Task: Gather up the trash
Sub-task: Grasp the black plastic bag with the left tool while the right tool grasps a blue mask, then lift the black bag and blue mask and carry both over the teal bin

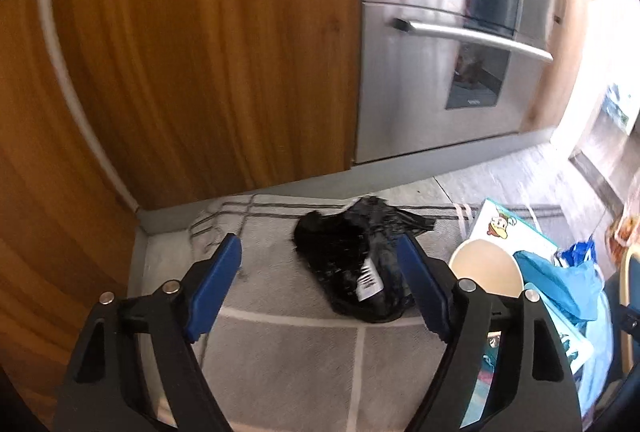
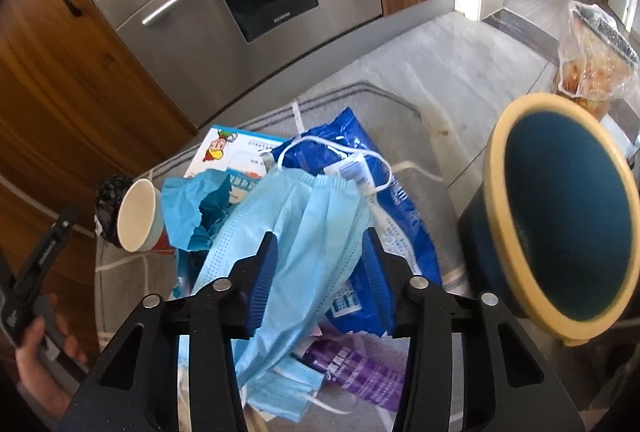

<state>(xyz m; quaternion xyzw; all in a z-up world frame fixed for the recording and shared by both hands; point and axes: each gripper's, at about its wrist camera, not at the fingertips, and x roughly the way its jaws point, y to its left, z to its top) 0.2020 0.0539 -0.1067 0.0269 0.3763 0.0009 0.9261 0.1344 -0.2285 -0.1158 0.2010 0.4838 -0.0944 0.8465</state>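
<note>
My left hand-held gripper (image 1: 320, 264) hangs wide open over a crumpled black bag (image 1: 352, 260) on the rug (image 1: 280, 352) at centre frame, while my right hand-held gripper (image 2: 322, 264), half-open, straddles a pale blue face mask (image 2: 296, 232) without pinching it, the blue bin (image 2: 560, 212) at right.

A home kitchen: a built-in stainless steel oven (image 1: 452, 44) with bar handles sits among wooden cabinets (image 1: 200, 52), above a grey tiled floor (image 2: 440, 72) with a rug (image 1: 280, 352).

mask (image 2: 296, 216) light blue | bag (image 1: 356, 256) black | bin (image 2: 560, 208) apparently teal, cream-rimmed
</note>
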